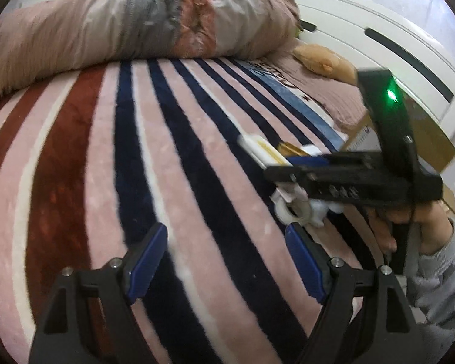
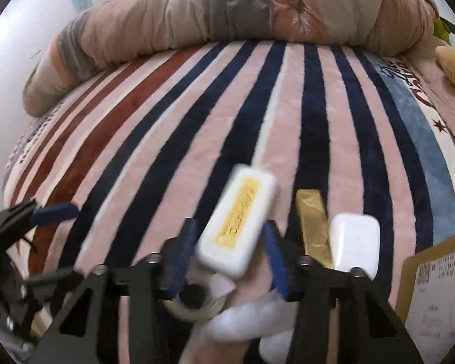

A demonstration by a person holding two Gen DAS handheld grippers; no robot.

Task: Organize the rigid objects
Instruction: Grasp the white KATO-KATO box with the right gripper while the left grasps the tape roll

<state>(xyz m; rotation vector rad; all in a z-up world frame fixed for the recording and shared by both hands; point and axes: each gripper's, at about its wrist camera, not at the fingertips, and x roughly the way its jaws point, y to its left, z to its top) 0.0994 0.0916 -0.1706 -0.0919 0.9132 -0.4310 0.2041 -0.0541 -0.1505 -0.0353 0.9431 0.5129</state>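
Landmark = striped blanket (image 2: 197, 115) covering the bed, pink w/ navy, white & rust-red stripes.

Right gripper (image 2: 227, 236): blue-padded fingers either side of a white box w/ gold label (image 2: 238, 220), near the blanket's front edge. Box sits tilted betw. the pads; frame blurred, so can't tell if pads actually press on it or just flank it. Jaws moderately narrow, about box-width.

Just right of that box on the blanket: a gold bar-shaped box (image 2: 312, 221), lengthwise along the stripes, and touching/just beside it a white rounded case (image 2: 353, 239). Under the right gripper, a clear tape roll (image 2: 197, 303) and some white puffy items (image 2: 251, 318), blurred.

Cardboard box w/ shipping label (image 2: 433, 288) at the blanket's right front corner.

Left gripper (image 1: 226, 254): jaws wide apart, nothing betw. them, over the blanket's navy/pink stripes, left of the object cluster.

Rolled duvet (image 2: 257, 9) lies along the blanket's far edge. Tan plush toy (image 1: 321, 59) at far right, off the blanket.
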